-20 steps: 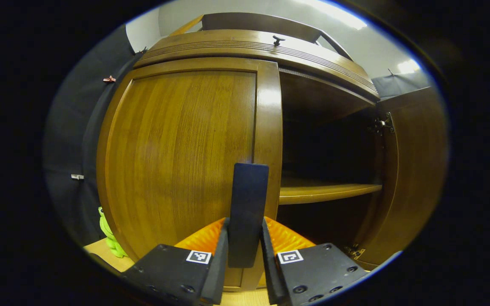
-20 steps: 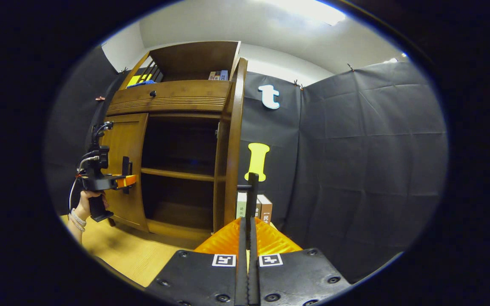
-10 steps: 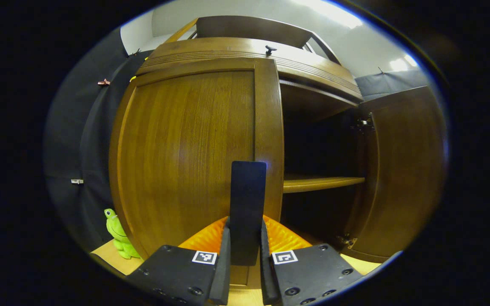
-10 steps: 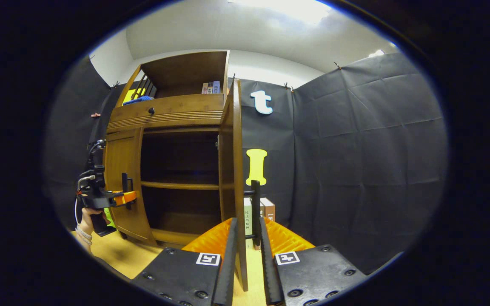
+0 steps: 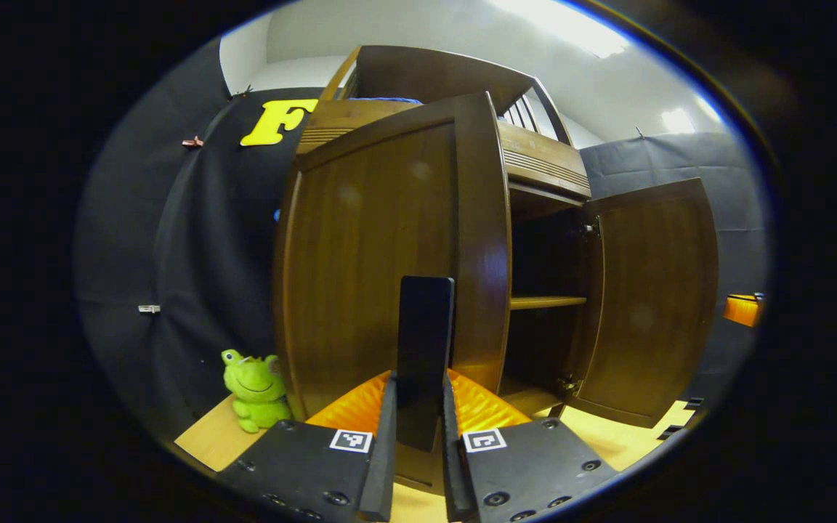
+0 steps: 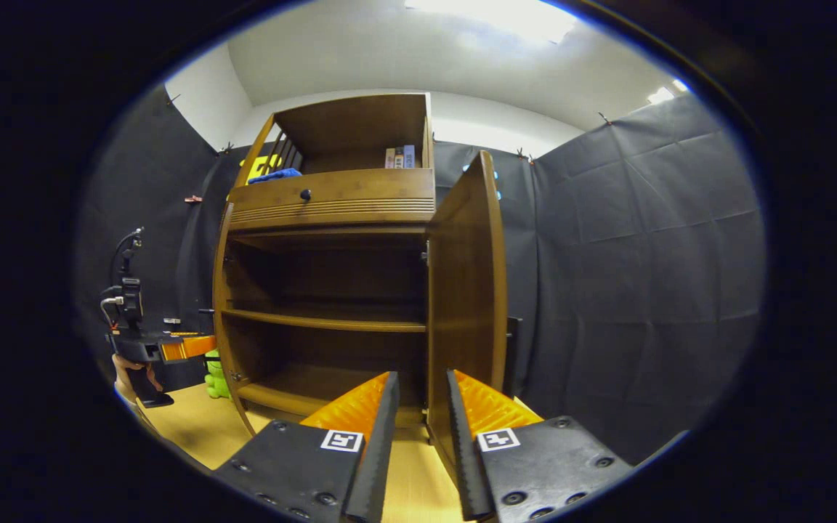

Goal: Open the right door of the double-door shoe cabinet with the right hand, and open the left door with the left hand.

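The wooden shoe cabinet (image 6: 331,207) stands with both doors swung out. In the left gripper view, my left gripper (image 5: 418,378) is shut on the dark upright handle (image 5: 426,327) of the left door (image 5: 382,254), which is partly open. The right door (image 5: 651,305) stands wide open beyond it. In the right gripper view, my right gripper (image 6: 421,374) is open, its fingers apart, with the right door (image 6: 466,290) seen nearly edge-on just behind them. That door's dark handle (image 6: 511,356) peeks out behind its edge. The left gripper (image 6: 171,347) and the hand holding it (image 6: 124,367) are at the far left.
A green frog toy (image 5: 255,388) sits on the wooden floor (image 6: 193,428) left of the cabinet. Inside is a bare shelf (image 6: 324,319). Books (image 6: 398,156) and a blue item (image 6: 277,174) lie on the top shelf, above a drawer knob (image 6: 305,195). Black cloth walls close in.
My left gripper has pulled the left door outward by its handle. My right gripper has opened, let go of the right door's handle and drawn back; the right door stands wider.
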Available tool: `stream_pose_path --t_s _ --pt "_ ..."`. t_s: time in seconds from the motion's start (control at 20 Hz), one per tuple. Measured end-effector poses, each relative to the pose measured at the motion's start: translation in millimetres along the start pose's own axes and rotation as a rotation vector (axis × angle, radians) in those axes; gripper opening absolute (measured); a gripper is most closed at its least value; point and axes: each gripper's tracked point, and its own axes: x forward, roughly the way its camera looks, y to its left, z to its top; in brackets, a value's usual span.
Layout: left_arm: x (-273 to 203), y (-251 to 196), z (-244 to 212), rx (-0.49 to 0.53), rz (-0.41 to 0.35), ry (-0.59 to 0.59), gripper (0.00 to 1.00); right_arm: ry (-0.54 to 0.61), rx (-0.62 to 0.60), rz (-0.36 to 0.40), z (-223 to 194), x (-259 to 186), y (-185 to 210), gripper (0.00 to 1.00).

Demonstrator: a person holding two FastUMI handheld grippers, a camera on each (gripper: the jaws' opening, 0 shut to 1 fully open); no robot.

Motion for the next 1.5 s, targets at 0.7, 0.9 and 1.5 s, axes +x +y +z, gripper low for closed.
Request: stream_pose_path --t_s 0.7,0.9,1.5 --pt "-76.5 107.0 5.0 0.092 0.292 0.016 0.13 -0.038 -0.042 0.142 10.0 7.4 75.8 0.9" --pt "-97.7 127.0 4.8 0.127 0.368 0.034 0.01 -0.049 -0.048 0.166 13.1 5.5 82.0 0.89" --pt "-117.9 -18.0 65.3 0.054 0.088 -0.063 0.66 -0.029 -0.031 0.189 19.3 -0.7 110.0 0.94"
